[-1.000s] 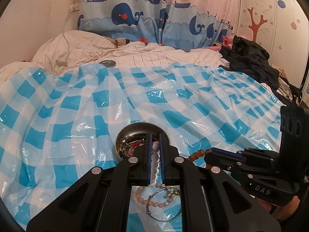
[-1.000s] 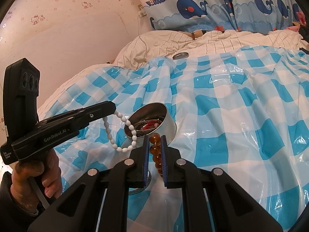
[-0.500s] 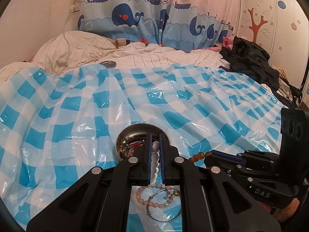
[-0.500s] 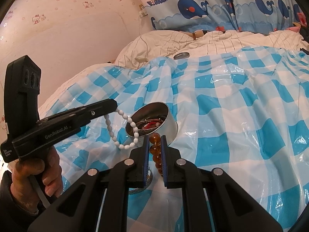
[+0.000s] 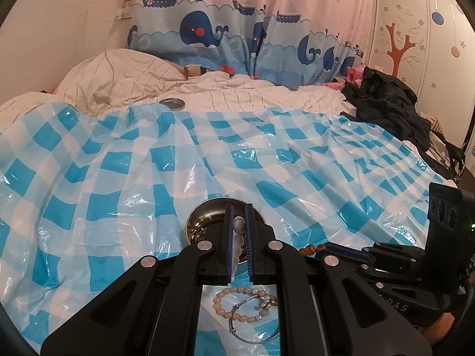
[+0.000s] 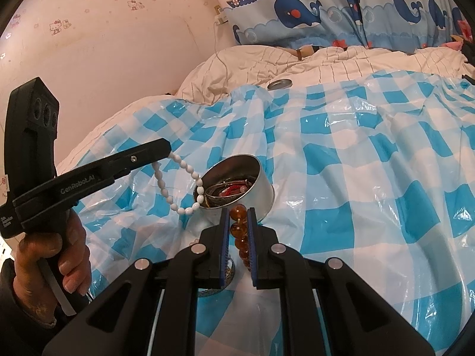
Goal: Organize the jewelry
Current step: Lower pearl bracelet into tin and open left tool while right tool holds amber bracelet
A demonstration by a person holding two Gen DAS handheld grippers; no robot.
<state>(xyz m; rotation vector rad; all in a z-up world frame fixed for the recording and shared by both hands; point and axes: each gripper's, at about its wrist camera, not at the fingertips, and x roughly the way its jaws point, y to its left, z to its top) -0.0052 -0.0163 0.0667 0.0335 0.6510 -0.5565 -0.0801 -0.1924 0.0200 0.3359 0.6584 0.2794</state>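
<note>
A round metal tin [image 6: 261, 184] [image 5: 204, 210] holding several pieces of jewelry sits on the blue-and-white checked plastic sheet [image 5: 148, 163]. My left gripper [image 5: 238, 222] [image 6: 167, 148] is shut on a white bead bracelet [image 6: 190, 184] [image 5: 238, 237], which hangs in a loop beside the tin's rim. My right gripper [image 6: 238, 216] [image 5: 323, 247] is shut on an amber bead bracelet [image 6: 239, 231] [image 5: 310, 249], just in front of the tin. On the sheet below the left gripper lie a pink pearl bracelet [image 5: 231, 308] and a thin silver bangle [image 5: 252, 323].
A small metal lid [image 5: 172, 103] [image 6: 279, 83] lies on the white bedding behind the sheet. Dark clothing [image 5: 386, 109] is piled at the right edge of the bed. A hand [image 6: 53, 270] grips the left gripper's handle. Whale-print curtains hang behind the bed.
</note>
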